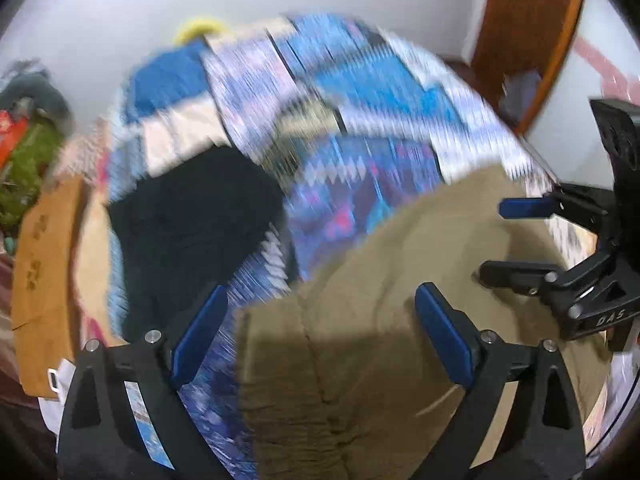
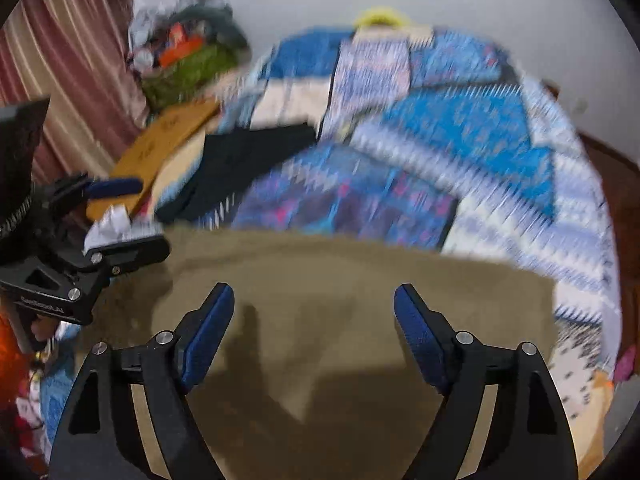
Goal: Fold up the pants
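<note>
The khaki pants lie spread on the near part of the patterned bedspread, apparently partly folded; more folds seemingly remain. Left gripper and right gripper hover above, jaws apart, holding nothing.

The letters "DAS" stand in pale print on the black body of the right gripper — the left gripper carries a line too blurred to read.
</note>
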